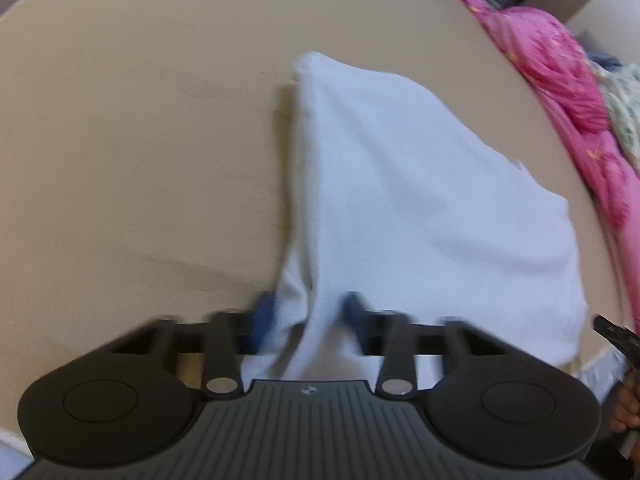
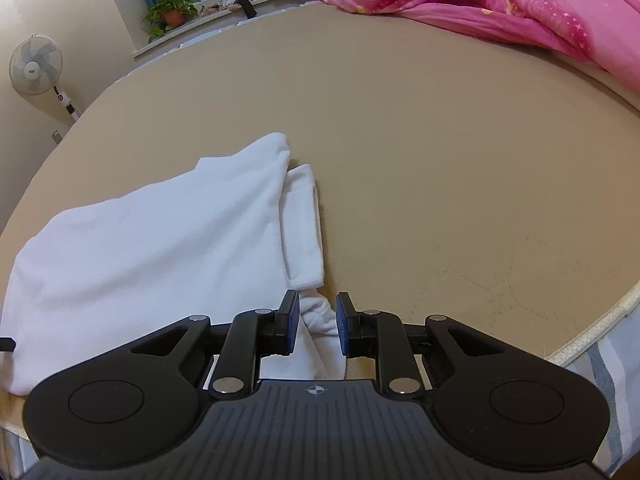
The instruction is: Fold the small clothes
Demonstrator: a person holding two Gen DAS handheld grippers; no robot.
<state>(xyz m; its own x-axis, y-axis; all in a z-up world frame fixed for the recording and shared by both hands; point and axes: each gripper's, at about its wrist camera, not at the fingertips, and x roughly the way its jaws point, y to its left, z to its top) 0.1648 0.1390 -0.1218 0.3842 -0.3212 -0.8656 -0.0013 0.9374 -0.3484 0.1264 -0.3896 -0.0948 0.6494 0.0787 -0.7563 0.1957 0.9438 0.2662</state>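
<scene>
A white garment [image 1: 420, 200] lies folded over on the tan bed sheet [image 1: 140, 140]. In the blurred left wrist view its near corner bunches up between the blue pads of my left gripper [image 1: 308, 312], filling the gap, so the jaws stand shut on the cloth. The right wrist view shows the same garment [image 2: 160, 240] with a sleeve or cuff [image 2: 306, 220] along its right edge. A twisted end of cloth lies between the fingers of my right gripper [image 2: 318, 316], whose pads stand slightly apart from it, open. Part of the right gripper [image 1: 614, 334] and a hand [image 1: 628, 408] show at the left view's right edge.
A pink quilt [image 2: 520, 4] is heaped along the far right of the bed. The bed's near edge [image 2: 592, 332] curves by my right gripper. A standing fan [image 2: 36, 66] and a potted plant [image 2: 172, 12] sit beyond the bed's left side.
</scene>
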